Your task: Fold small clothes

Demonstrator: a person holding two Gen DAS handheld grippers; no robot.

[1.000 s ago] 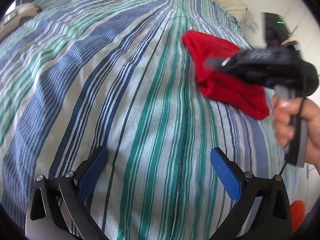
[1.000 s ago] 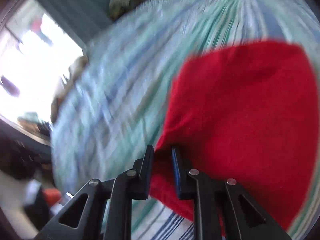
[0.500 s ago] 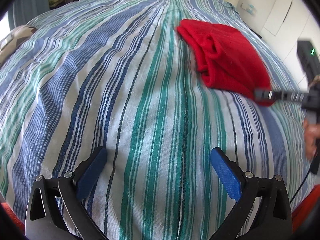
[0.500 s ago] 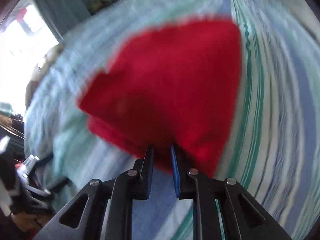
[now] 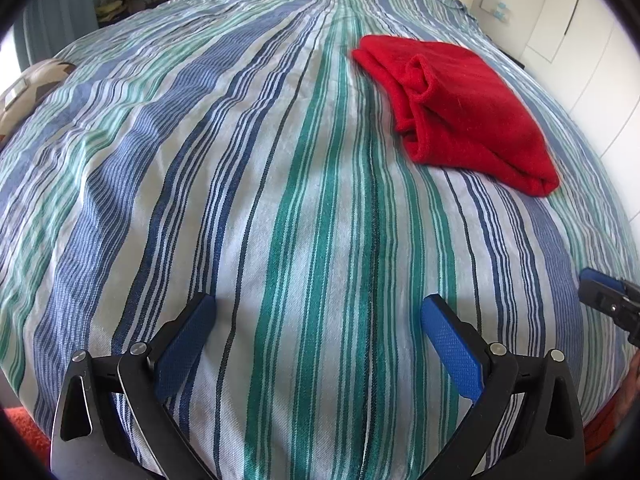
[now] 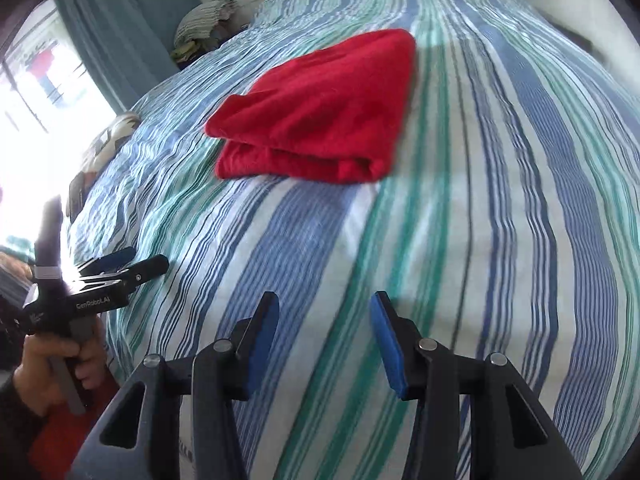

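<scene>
1 red garment (image 5: 460, 108), 2 grippers (image 5: 320, 332) (image 6: 324, 336).

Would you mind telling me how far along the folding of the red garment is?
Done: the red garment lies folded in a compact stack on the striped bedspread. In hand: nothing; the left gripper and right gripper are open and apart from it. Left: no other clothes to fold are visible.

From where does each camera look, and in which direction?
Left wrist: behind the open left tongs, facing along the striped bed toward the folded red garment.
Right wrist: behind the open right tongs, facing the same garment; the person's left hand shows.
Shared: bed, garment, each other's tongs.
</scene>
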